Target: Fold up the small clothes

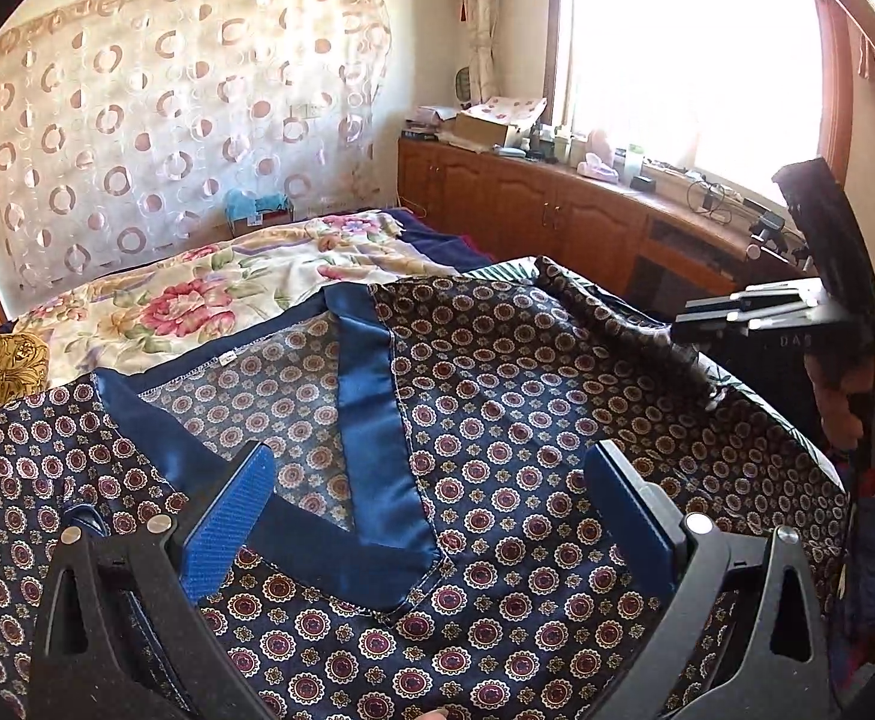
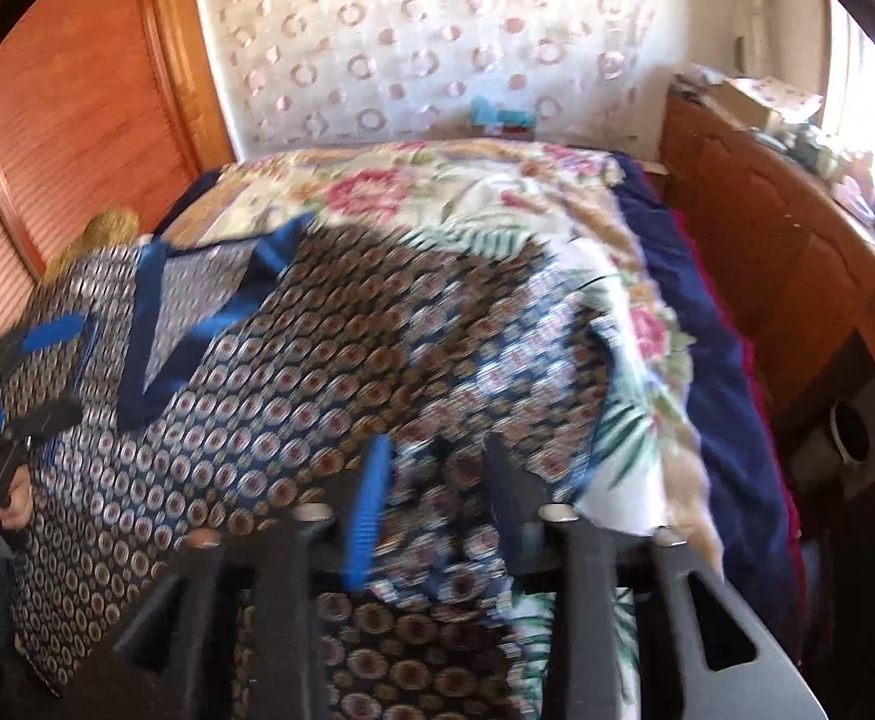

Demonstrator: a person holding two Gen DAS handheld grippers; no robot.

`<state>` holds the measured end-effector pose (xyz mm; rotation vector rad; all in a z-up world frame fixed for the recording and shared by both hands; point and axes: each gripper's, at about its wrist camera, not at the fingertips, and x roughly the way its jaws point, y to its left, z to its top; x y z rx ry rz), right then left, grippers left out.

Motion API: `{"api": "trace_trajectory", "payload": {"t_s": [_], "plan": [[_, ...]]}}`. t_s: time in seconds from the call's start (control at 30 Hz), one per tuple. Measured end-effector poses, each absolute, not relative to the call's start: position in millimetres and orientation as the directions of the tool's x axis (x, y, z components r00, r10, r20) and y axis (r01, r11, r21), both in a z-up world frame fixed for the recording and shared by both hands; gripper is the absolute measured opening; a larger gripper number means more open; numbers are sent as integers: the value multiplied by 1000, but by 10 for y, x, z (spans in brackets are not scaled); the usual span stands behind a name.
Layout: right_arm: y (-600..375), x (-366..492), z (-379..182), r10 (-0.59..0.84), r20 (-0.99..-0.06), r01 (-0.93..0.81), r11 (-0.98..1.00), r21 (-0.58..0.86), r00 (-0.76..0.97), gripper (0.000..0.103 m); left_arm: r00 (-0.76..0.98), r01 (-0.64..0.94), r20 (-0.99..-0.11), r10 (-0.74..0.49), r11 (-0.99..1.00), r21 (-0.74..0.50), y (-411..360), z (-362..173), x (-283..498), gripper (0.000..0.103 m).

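Satin patterned top (image 1: 497, 420) lies spread on bed (image 1: 197, 288), collar at 12 o'clock. Left gripper (image 1: 431, 516) wide open, empty. Right gripper (image 2: 437, 480) part-open, holding nothing. Fold beginning; next needs a sleeve-edge grasp.

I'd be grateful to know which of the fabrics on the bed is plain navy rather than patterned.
The navy blanket along the bed's cabinet side; the garment carries medallion print, and the bedspread has flowers.

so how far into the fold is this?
Early. Done: shirt lies spread on the bed, collar up, right side turned in. In hand: nothing; left gripper and right gripper are open over it. Left: the folds themselves.
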<state>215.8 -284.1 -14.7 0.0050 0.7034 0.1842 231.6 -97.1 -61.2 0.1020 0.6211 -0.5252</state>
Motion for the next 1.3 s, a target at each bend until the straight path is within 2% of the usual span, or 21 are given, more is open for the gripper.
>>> {"api": "trace_trajectory", "payload": {"t_s": [0.13, 0.27, 0.37, 0.47, 0.57, 0.6, 0.7, 0.93, 1.13, 1.3], "plan": [[-2991, 2249, -186, 120, -622, -108, 993, 56, 774, 44, 687, 488, -587, -427, 870, -62, -962, -650, 2332, 103], [-3124, 2587, -470, 62, -699, -13, 997, 75, 712, 44, 686, 483, -592, -423, 873, -64, -948, -668, 2351, 103], [-3214, 2785, -667, 94, -741, 21, 989, 143, 665, 44, 689, 476, -590, -421, 877, -70, -927, -675, 2359, 103], [-3256, 2852, -668, 157, -723, 9, 976, 220, 673, 43, 692, 466, -588, -419, 881, -79, -890, -670, 2371, 103], [-3289, 2939, -699, 235, -716, -38, 959, 280, 658, 23, 694, 462, -585, -421, 882, -87, -872, -658, 2373, 103], [-3270, 2969, -707, 245, -717, -50, 958, 282, 653, 11, 695, 462, -583, -421, 883, -87, -868, -655, 2369, 103], [-3348, 2935, -594, 261, -703, -93, 959, 269, 662, 3, 702, 457, -578, -416, 886, -82, -847, -653, 2359, 103], [-2950, 2988, -302, 380, -624, -279, 925, 258, 683, 2, 734, 419, -546, -403, 902, -102, -733, -593, 2357, 103], [-2546, 2941, -240, 414, -617, -375, 905, 200, 669, 2, 743, 400, -537, -398, 909, -119, -665, -588, 2364, 103], [-2490, 2988, -277, 370, -625, -358, 921, 151, 687, 16, 744, 399, -538, -397, 909, -120, -664, -592, 2363, 103]]}}
